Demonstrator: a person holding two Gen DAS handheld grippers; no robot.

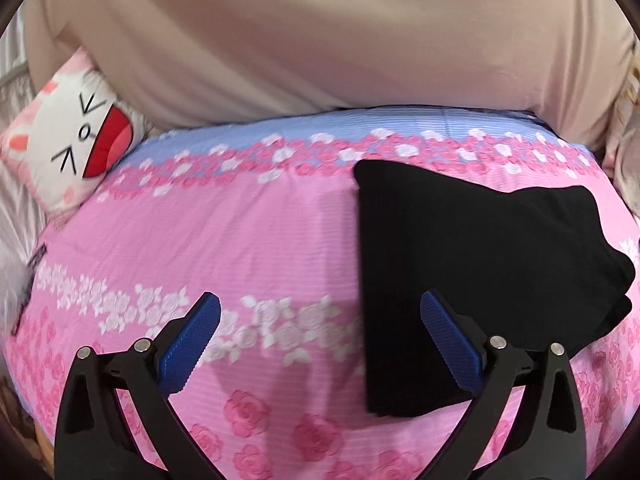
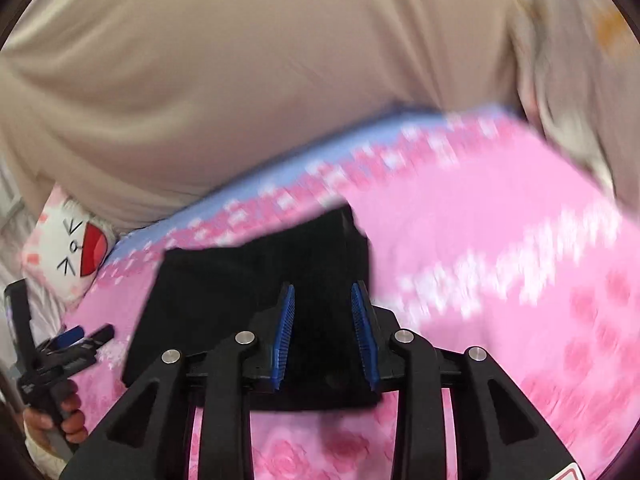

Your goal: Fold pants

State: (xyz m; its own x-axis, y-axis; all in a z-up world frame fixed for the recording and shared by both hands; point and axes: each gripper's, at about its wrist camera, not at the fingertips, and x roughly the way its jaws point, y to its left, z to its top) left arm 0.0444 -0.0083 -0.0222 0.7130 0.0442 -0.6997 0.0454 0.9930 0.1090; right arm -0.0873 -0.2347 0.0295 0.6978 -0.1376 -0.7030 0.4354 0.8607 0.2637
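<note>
Black pants [image 1: 472, 280], folded into a compact stack, lie on the bed's pink rose-print cover [image 1: 240, 232], right of centre in the left wrist view. Left gripper [image 1: 320, 340]: fingers spread wide, nothing between them, hovering at the stack's left edge. Right gripper [image 2: 323, 332]: fingers narrowly parted above the stack, not pinching cloth. Cartoon pillow [image 1: 76, 144] at upper left, against beige bedding [image 1: 280, 40].

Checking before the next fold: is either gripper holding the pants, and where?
Neither. Left gripper and right gripper are open, nothing between the fingers; black pants lie folded on the bedspread.
</note>
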